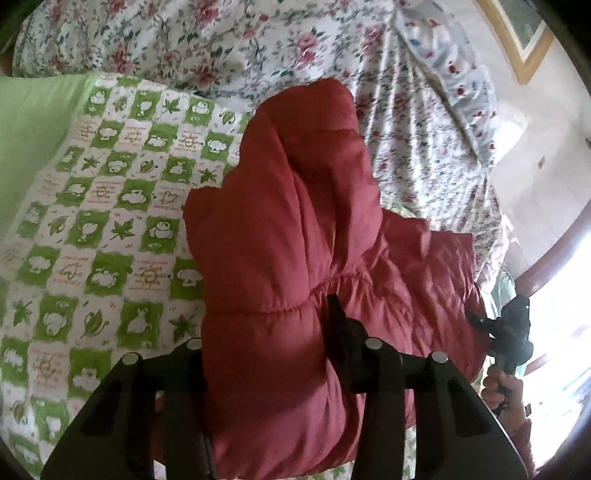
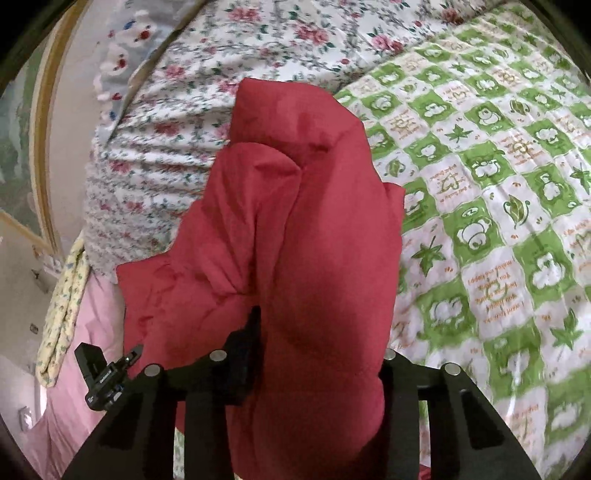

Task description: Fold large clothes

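A red padded jacket (image 1: 288, 236) hangs bunched between both grippers above the bed; it also fills the middle of the right wrist view (image 2: 306, 236). My left gripper (image 1: 266, 332) is shut on a thick fold of the jacket; only its right finger (image 1: 338, 317) shows, the other is hidden by fabric. My right gripper (image 2: 317, 332) is shut on another fold of the jacket; its left finger (image 2: 251, 332) shows, the right one is buried. The right gripper also shows at the right edge of the left wrist view (image 1: 509, 332), the left gripper at the lower left of the right wrist view (image 2: 107, 373).
A green and white checked quilt (image 1: 92, 221) covers the bed below. A floral sheet and pillows (image 1: 258, 40) lie beyond it. A pink cloth (image 2: 85, 350) and a yellow floral strip (image 2: 62, 317) lie at the bed's edge. A framed picture (image 1: 517, 33) hangs on the wall.
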Demonstrator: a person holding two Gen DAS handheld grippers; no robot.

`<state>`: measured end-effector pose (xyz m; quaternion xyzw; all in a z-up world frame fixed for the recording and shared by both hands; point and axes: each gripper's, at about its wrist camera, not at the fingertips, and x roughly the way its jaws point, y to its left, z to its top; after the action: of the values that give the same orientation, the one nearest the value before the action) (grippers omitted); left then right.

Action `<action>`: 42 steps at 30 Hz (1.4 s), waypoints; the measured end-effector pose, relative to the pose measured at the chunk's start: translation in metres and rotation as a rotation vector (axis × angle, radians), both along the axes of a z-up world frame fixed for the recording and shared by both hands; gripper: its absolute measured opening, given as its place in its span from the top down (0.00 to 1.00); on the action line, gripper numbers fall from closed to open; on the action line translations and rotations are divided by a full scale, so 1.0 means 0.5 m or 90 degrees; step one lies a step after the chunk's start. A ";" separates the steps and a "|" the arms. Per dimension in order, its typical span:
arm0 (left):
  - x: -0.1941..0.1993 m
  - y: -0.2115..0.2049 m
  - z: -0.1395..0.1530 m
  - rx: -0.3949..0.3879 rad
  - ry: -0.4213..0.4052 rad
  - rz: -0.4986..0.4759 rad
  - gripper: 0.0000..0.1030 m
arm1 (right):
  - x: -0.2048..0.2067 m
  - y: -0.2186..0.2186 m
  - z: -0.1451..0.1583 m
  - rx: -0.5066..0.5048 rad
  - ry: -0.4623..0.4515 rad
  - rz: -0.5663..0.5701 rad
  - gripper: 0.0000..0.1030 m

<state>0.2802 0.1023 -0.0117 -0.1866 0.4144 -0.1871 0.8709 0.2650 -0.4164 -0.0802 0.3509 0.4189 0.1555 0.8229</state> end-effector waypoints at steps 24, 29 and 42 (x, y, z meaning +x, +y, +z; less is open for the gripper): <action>-0.279 0.053 0.042 -0.041 -0.030 -0.021 0.72 | -0.237 0.057 0.046 0.024 -0.009 0.068 0.64; -0.285 0.036 0.058 0.006 -0.046 -0.024 0.72 | -0.245 0.052 0.043 0.001 -0.005 0.062 0.65; -0.161 0.033 -0.040 0.087 -0.017 0.022 0.71 | -0.227 0.031 0.001 -0.029 0.004 0.019 0.65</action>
<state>0.1996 0.1189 -0.0316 -0.1314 0.4114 -0.1462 0.8900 0.1516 -0.4006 -0.0797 0.3264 0.4302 0.1570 0.8269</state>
